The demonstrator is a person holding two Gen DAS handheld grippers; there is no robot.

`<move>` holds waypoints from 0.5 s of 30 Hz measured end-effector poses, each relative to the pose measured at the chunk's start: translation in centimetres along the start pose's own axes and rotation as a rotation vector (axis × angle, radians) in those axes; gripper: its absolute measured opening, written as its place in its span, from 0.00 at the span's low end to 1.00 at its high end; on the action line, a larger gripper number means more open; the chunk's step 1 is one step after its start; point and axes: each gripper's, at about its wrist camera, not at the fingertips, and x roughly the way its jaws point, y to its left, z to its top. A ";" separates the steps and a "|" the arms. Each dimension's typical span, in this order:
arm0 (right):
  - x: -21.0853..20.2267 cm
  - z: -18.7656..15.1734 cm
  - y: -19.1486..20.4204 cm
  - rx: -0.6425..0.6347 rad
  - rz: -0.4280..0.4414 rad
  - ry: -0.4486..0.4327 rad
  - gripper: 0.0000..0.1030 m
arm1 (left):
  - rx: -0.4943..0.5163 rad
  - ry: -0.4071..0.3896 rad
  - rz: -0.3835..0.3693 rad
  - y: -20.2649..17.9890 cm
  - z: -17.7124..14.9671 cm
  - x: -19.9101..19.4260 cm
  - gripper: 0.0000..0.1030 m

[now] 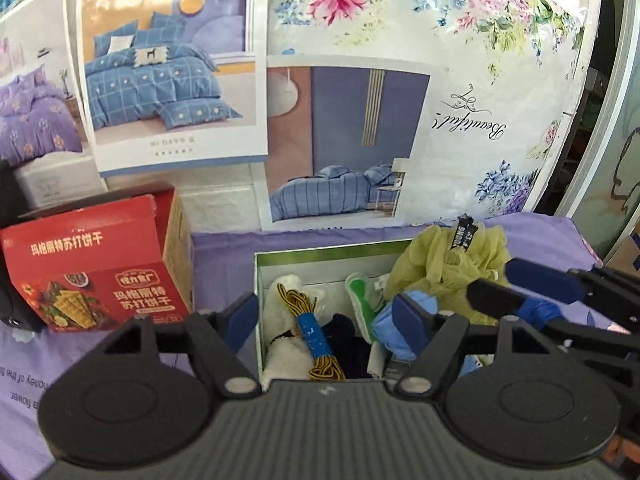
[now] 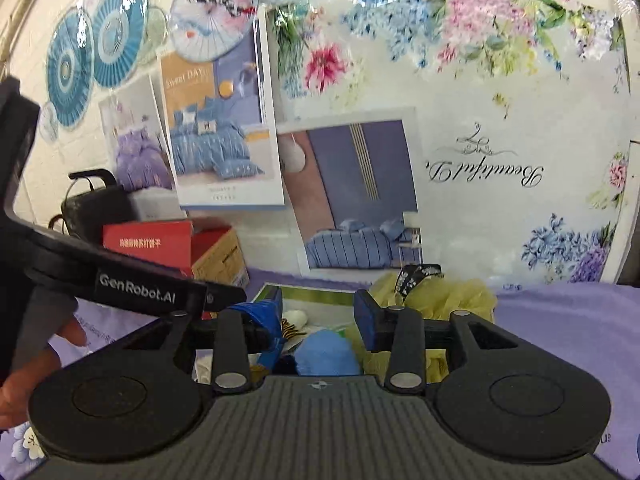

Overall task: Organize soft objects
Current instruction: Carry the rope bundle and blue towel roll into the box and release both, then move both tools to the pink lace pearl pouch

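Left claw (image 1: 326,316) and right claw (image 2: 318,316): both apart, empty, over open box (image 1: 320,256). Risk: yellow mesh pouf (image 1: 440,268), perched on rim, likely slips out if nudged.

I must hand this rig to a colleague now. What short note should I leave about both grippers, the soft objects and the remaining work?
Left gripper: open, empty, over the box.
Right gripper: open, empty, fingers either side of the light blue soft item.
In the box: white plush, yellow-black cord bundle, a dark item, a green-edged item, the light blue item.
The yellow-green mesh pouf sits at the box's right edge, partly over the rim.
Left to do: probably settle the pouf fully inside; I see no other loose soft things.
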 end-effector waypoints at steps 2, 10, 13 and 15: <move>-0.9 -0.3 0.2 -0.017 -0.003 -0.012 0.24 | 0.016 -0.003 0.012 -0.3 -0.6 -0.4 0.73; -7.0 -2.6 2.1 -0.063 0.002 -0.008 0.26 | 0.061 -0.035 0.003 -2.3 -4.6 -6.0 0.72; -10.1 -4.0 3.0 -0.073 -0.005 -0.008 0.27 | 0.063 -0.054 -0.016 -3.0 -6.4 -8.8 0.72; -12.0 -5.1 3.6 -0.073 -0.015 0.000 0.28 | 0.069 -0.068 -0.032 -3.3 -7.7 -10.6 0.73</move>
